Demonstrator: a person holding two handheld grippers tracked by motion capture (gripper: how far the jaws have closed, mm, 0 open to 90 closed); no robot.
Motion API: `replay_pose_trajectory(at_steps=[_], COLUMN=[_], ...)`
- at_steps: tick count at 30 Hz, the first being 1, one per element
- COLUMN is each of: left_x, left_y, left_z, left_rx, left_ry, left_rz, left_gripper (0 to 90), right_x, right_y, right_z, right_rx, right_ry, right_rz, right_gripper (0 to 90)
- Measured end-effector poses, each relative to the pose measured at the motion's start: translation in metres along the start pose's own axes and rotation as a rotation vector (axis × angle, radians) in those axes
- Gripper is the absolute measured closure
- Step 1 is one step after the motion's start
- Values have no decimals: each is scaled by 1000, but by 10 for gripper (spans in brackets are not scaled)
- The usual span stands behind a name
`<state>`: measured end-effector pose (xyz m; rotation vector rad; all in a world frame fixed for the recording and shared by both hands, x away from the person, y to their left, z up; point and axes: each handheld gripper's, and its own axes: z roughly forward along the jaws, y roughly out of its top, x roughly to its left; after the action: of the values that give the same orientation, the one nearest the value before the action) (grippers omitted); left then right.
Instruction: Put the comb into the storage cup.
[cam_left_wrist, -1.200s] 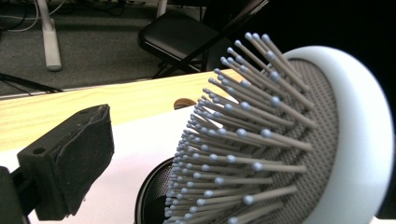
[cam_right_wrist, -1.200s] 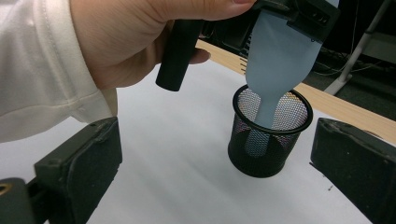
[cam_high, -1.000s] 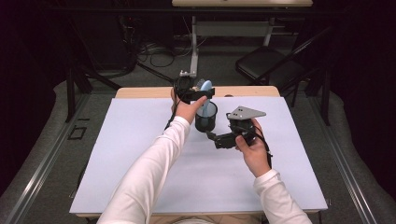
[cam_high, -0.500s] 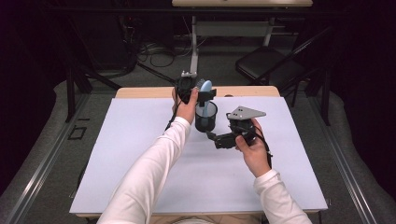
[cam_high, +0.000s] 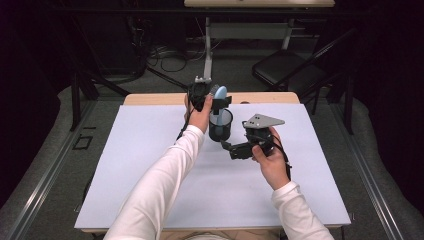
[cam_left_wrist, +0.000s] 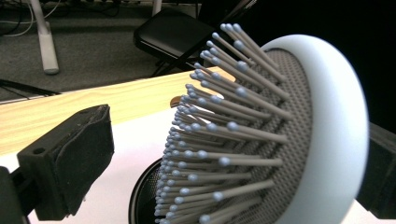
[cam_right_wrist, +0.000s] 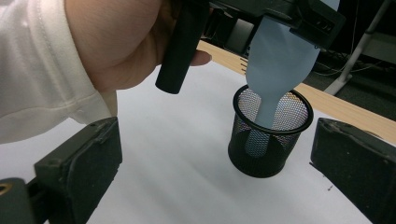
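Observation:
A light blue hairbrush (cam_high: 220, 92) stands upright with its handle down inside a black mesh cup (cam_high: 220, 126) at the back middle of the white sheet. My left gripper (cam_high: 216, 100) is around the brush head. In the left gripper view the bristles (cam_left_wrist: 219, 140) point at the left jaw with a gap between them. The brush's pale back (cam_left_wrist: 336, 140) lies against the right jaw, and the jaws stand wide apart. My right gripper (cam_high: 226, 146) is open just right of and nearer than the cup (cam_right_wrist: 271, 135), with nothing between its fingers.
A white sheet (cam_high: 150, 175) covers most of the wooden table (cam_high: 150, 98), whose bare strip runs along the far edge. A black folding chair (cam_high: 285, 72) and table legs with cables stand on the floor beyond.

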<state>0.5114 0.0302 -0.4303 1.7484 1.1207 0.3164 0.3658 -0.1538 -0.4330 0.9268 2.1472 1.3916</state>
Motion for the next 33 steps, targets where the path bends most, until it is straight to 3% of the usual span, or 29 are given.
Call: replay_pose_trajectory(at_steps=[9, 13, 33], left_x=[-1, -2, -3], left_y=[1, 2, 17], left_z=[-1, -3, -23], left_rx=[1, 2, -17], left_ry=[-8, -11, -30], left_rz=[19, 49, 73], left_gripper=[6, 6, 6], right_x=[0, 0, 0], right_y=[0, 0, -1], right_z=[0, 0, 2], right_rx=[1, 0, 10], right_ry=[0, 0, 7], right_rz=[-1, 1, 2], right_gripper=[17, 17, 3])
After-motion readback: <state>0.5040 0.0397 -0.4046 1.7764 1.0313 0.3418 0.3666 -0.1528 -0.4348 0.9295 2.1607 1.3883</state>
